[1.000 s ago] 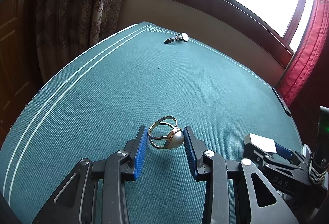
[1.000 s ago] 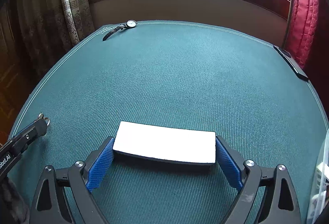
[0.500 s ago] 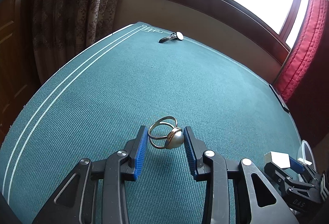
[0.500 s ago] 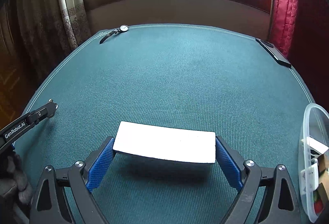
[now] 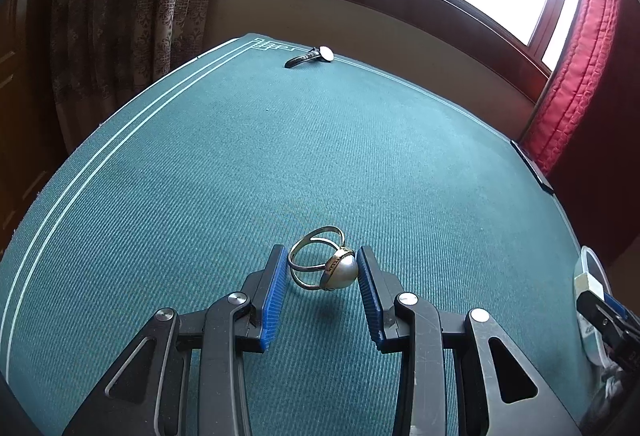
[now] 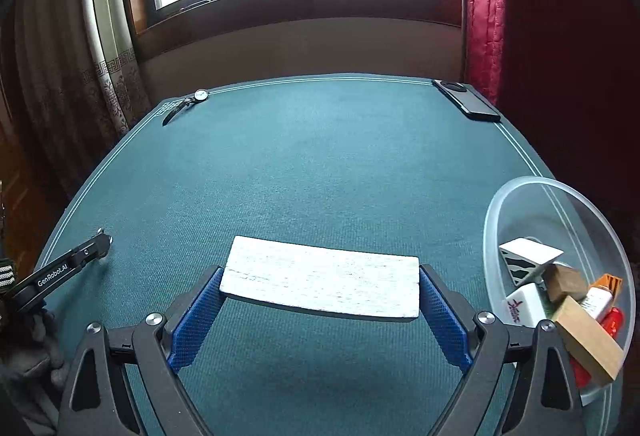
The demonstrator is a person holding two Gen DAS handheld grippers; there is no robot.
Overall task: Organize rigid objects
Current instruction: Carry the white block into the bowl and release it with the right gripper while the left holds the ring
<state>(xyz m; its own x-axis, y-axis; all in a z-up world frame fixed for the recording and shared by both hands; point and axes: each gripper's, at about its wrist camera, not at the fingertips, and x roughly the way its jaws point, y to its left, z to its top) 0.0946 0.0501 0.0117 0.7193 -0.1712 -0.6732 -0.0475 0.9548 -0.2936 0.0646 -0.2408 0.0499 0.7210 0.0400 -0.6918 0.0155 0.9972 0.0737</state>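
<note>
A gold ring with a large pearl (image 5: pixel 343 270) sits pinched between the blue pads of my left gripper (image 5: pixel 321 251), just above the green tablecloth (image 5: pixel 280 156), where it casts a shadow. My right gripper (image 6: pixel 321 269) is shut on a flat white block (image 6: pixel 320 282), gripped by its two short ends and held level over the cloth. To the right of it stands a clear plastic bowl (image 6: pixel 516 184) with several small blocks and tiles inside. The left gripper's tip (image 6: pixel 102 236) shows at the left edge of the right wrist view.
A wristwatch (image 5: pixel 314 55) lies at the table's far left corner, seen again as the wristwatch (image 6: pixel 188 102). A black phone-like slab (image 6: pixel 466 102) rests at the far right edge by a red curtain (image 6: pixel 484 16). A window and patterned curtains stand behind the table.
My right gripper has carried the white block to the right, and the clear bowl has come into view beside it. The left gripper still holds the ring and has shifted only slightly.
</note>
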